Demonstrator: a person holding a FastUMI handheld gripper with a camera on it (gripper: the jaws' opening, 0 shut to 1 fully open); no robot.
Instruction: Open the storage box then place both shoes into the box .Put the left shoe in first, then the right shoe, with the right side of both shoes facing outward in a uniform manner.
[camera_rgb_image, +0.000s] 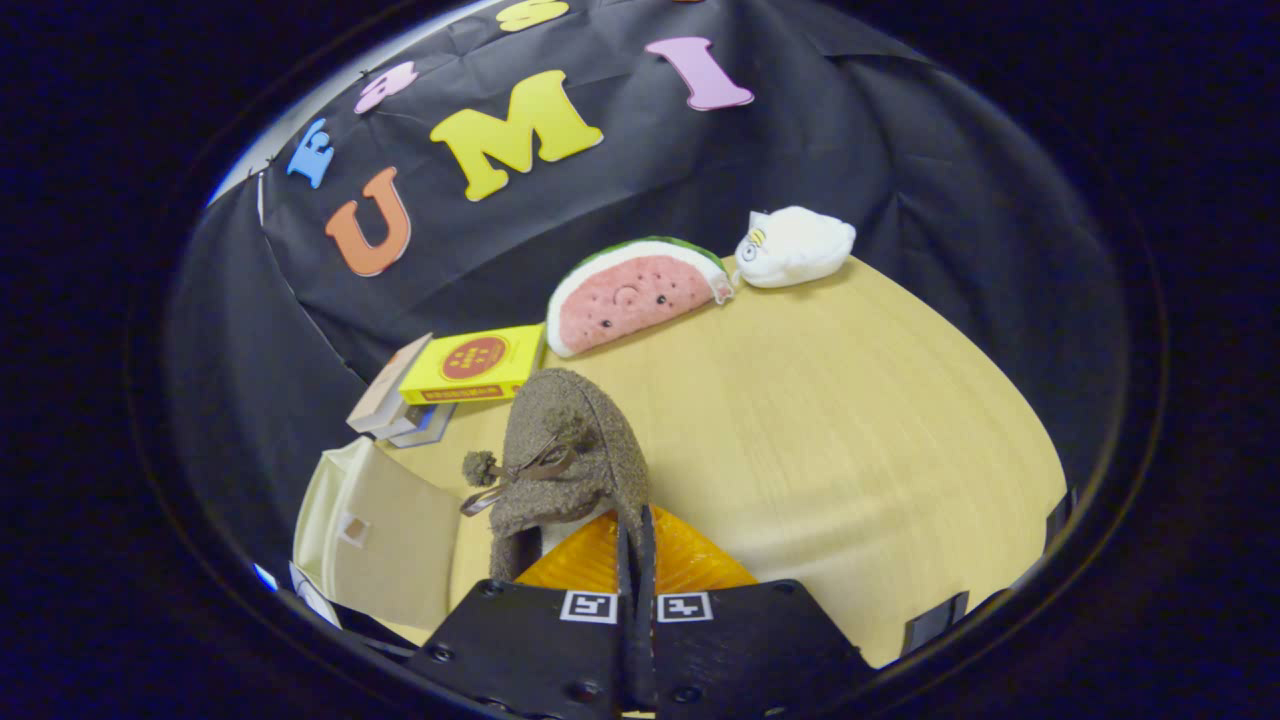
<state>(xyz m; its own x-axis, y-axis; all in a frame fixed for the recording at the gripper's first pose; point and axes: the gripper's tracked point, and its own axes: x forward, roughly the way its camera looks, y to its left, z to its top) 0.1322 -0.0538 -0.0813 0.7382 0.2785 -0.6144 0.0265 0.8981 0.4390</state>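
Clearly the claw (636, 560) is pinched tight on the heel edge of the fuzzy brown slipper shoe (570, 450), held above the pale wooden desk (850, 420), beside the cream storage box (390, 530); so thin a grip could let it twist or drop

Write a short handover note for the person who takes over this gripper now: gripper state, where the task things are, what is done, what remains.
Gripper: fingers closed on the edge of the brown fuzzy shoe, held up over the wooden table.
Storage box: beside the shoe, its pale flap looks open.
Done: box seemingly opened, one shoe picked up.
Left: put this shoe in the box, then the other. I cannot tell whether this one is the left shoe.
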